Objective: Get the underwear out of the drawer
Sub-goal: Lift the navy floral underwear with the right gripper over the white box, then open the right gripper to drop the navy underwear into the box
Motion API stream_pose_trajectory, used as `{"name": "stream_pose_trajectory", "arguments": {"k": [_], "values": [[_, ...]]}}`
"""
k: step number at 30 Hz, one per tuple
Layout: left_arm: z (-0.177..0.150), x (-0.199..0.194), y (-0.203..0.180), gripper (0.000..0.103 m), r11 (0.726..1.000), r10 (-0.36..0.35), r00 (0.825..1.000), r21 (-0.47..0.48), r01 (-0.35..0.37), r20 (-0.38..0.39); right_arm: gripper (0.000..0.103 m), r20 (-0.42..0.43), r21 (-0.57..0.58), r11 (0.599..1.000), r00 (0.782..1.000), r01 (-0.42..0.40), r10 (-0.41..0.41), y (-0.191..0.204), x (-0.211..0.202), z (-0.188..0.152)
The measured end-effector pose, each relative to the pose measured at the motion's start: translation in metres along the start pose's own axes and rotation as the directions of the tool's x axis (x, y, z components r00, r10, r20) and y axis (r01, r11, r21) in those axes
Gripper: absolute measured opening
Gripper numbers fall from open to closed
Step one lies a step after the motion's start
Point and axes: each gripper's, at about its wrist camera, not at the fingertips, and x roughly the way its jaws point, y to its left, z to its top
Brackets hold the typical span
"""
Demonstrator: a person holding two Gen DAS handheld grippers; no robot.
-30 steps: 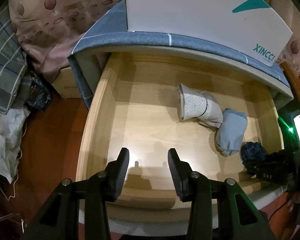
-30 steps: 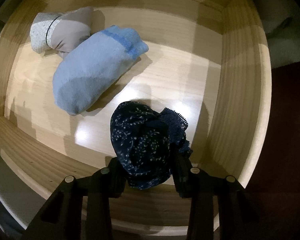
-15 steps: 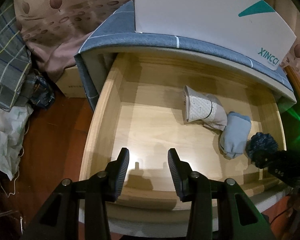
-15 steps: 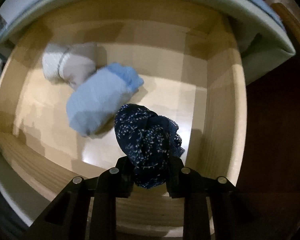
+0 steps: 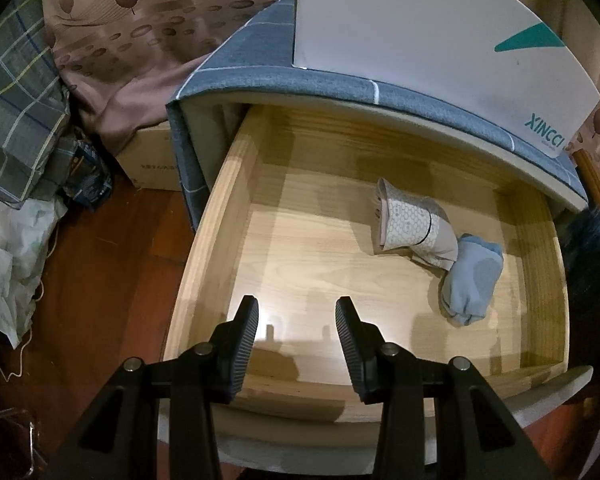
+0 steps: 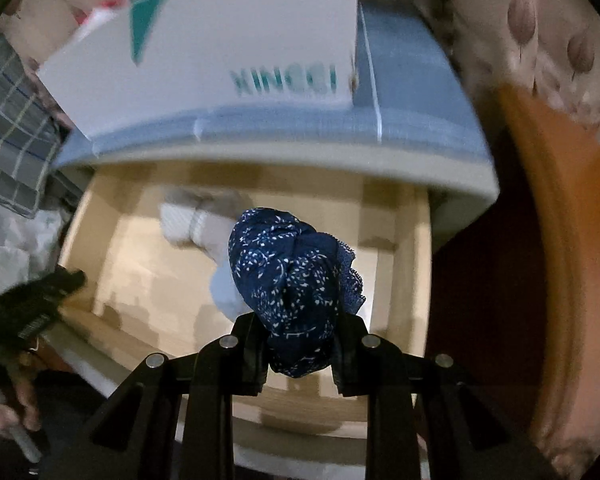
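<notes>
Right hand-held gripper [image 6: 300, 344] angled down, pinching navy underwear [image 6: 292, 288] above drawer [image 6: 404, 264].

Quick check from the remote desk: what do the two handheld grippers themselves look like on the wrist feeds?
Both match. The left gripper and right gripper are matte black, with angular forked arms, round silver pivot bolts, and dark jaws whose inner pads are finely ribbed. No cables, labels or sleeves are clearly visible.

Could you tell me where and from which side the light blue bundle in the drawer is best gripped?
Grip the light blue bundle across its narrow middle, coming straight down from above. It lies flat on the drawer floor, its far end touching the patterned beige bundle, so I would close on the long sides, which look free.
</notes>
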Motion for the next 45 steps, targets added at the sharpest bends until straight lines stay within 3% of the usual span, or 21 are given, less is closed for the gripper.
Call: {"name": "stream_pose_trajectory", "arguments": {"k": [7, 13, 21, 31, 34, 38, 45], "values": [[0.000, 0.001, -0.002, 0.041, 1.000, 0.002, 1.000, 0.009, -0.002, 0.002, 0.022, 0.156, -0.028, 0.999, 0.988, -0.018, 0.022, 0.003, -0.059, 0.066], [0.001, 0.002, 0.000, 0.041, 1.000, -0.001, 1.000, 0.010, 0.001, -0.002, 0.023, 0.248, -0.042, 0.999, 0.968, -0.014, 0.024, 0.018, -0.083, 0.129], [0.000, 0.003, 0.002, 0.041, 1.000, -0.010, 1.000, 0.000, 0.010, 0.005, 0.024, 0.216, -0.022, 0.999, 0.976, 0.030, -0.024, 0.026, -0.051, 0.195], [0.000, 0.004, -0.002, 0.041, 1.000, -0.001, 1.000, 0.012, 0.001, 0.008, 0.027, 0.106, -0.025, 0.995, 0.990, 0.095, -0.091, 0.024, 0.006, 0.197], [0.001, 0.005, -0.002, 0.041, 1.000, 0.002, 1.000, 0.014, -0.002, 0.005, 0.037, 0.095, -0.042, 0.993, 0.990, 0.106, -0.102, 0.027, 0.010, 0.197], [0.001, 0.005, -0.002, 0.041, 1.000, 0.007, 1.000, 0.014, -0.007, 0.003, 0.060, 0.111, -0.046, 0.993, 0.989, 0.107, -0.102, 0.030, 0.003, 0.196], [0.000, 0.005, -0.004, 0.041, 0.999, 0.029, 1.000, 0.023, -0.030, 0.004, 0.065, 0.164, -0.044, 0.997, 0.985, 0.069, -0.060, 0.031, -0.032, 0.185]]}}
